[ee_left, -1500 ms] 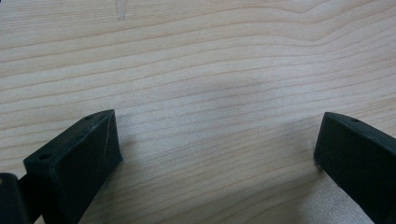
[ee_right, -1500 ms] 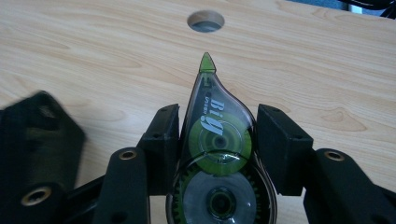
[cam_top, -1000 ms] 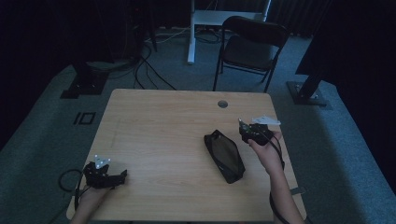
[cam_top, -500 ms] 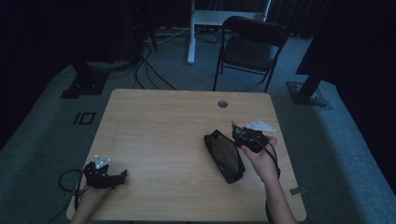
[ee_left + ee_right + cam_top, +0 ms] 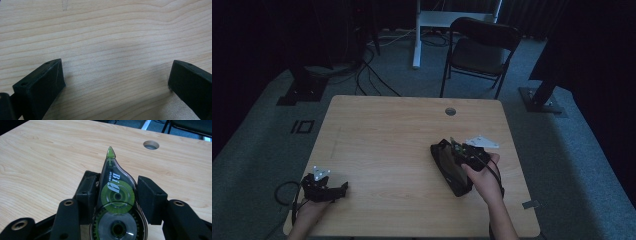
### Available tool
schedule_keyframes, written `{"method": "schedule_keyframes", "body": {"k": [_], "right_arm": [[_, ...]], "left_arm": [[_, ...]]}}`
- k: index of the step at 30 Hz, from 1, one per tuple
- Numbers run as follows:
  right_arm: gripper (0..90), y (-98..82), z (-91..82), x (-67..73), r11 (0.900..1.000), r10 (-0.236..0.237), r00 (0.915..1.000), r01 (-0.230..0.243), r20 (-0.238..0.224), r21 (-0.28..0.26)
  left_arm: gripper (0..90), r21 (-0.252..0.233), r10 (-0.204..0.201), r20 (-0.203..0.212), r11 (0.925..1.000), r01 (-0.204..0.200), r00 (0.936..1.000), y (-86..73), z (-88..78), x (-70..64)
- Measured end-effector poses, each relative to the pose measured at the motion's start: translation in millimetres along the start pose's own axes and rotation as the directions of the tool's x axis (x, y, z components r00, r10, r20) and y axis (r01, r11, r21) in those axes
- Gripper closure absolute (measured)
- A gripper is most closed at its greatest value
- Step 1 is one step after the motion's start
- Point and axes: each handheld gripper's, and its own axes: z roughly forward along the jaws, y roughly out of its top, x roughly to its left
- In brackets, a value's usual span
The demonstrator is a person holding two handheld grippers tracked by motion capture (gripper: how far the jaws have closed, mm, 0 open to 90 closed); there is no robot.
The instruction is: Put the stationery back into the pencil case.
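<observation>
While the right hand-held gripper (image 5: 117, 195) clamps a correction tape dispenser (image 5: 116, 202) above the black pouch (image 5: 451, 165) at the bench's (image 5: 387, 145) right, the left hand-held gripper (image 5: 323, 186) rests wide open, near left. Risk: the smooth, rounded dispenser twisting loose if tilted.

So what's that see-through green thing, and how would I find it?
Look at the wooden table, then at its right side, where the right gripper is over a black pouch. Clamped between that gripper's black jaws is a correction tape dispenser. It is teardrop-shaped and clear, with green wheels inside and a pointed green tip, unlike the plain dark pouch.
</observation>
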Motion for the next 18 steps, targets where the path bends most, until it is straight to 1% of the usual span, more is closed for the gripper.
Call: {"method": "schedule_keyframes", "body": {"k": [1, 3, 6, 8, 13, 15, 17, 18], "right_arm": [[50.6, -0.8, 0.9, 0.8, 1.0, -0.001, 1.0, 0.001, 0.0, 0.005], [50.6, -2.9, 3.0, 2.7, 1.0, 0.004, 0.9999, -0.004, 0.011, -0.004], [50.6, -6.1, 6.9, 6.4, 1.0, 0.028, 0.9996, -0.028, 0.001, 0.009], [50.6, -8.5, 9.7, 8.8, 0.999, 0.034, 0.9994, -0.034, 0.0, 0.016], [50.6, -13.0, 15.3, 11.0, 0.998, 0.039, 0.9993, -0.038, -0.003, 0.042], [50.6, -15.5, 18.1, 11.4, 0.997, 0.038, 0.9993, -0.038, 0.007, 0.06], [50.6, -17.0, 19.8, 11.3, 0.997, 0.039, 0.9992, -0.039, 0.004, 0.068], [50.6, -17.9, 21.1, 11.3, 0.997, 0.028, 0.9996, -0.028, 0.0, 0.075]], "left_arm": [[0.6, 0.0, 0.0, 0.0, 1.0, 0.0, 1.0, 0.0, 0.0, 0.0], [0.6, 0.0, 0.0, 0.0, 1.0, 0.0, 1.0, 0.0, 0.0, 0.0], [0.6, 0.0, 0.0, 0.0, 1.0, 0.0, 1.0, 0.0, 0.0, 0.0], [0.6, 0.0, 0.0, 0.0, 1.0, 0.0, 1.0, 0.0, 0.0, 0.0], [0.6, 0.0, 0.001, 0.0, 1.0, -0.001, 1.0, 0.0, 0.0, 0.0], [0.6, 0.0, 0.0, 0.0, 1.0, 0.0, 1.0, 0.0, 0.0, 0.0], [0.6, -0.001, 0.0, 0.0, 1.0, 0.0, 1.0, 0.0, 0.1, 0.0], [0.6, 0.0, 0.0, 0.0, 1.0, 0.0, 1.0, 0.0, 0.1, 0.0]]}}
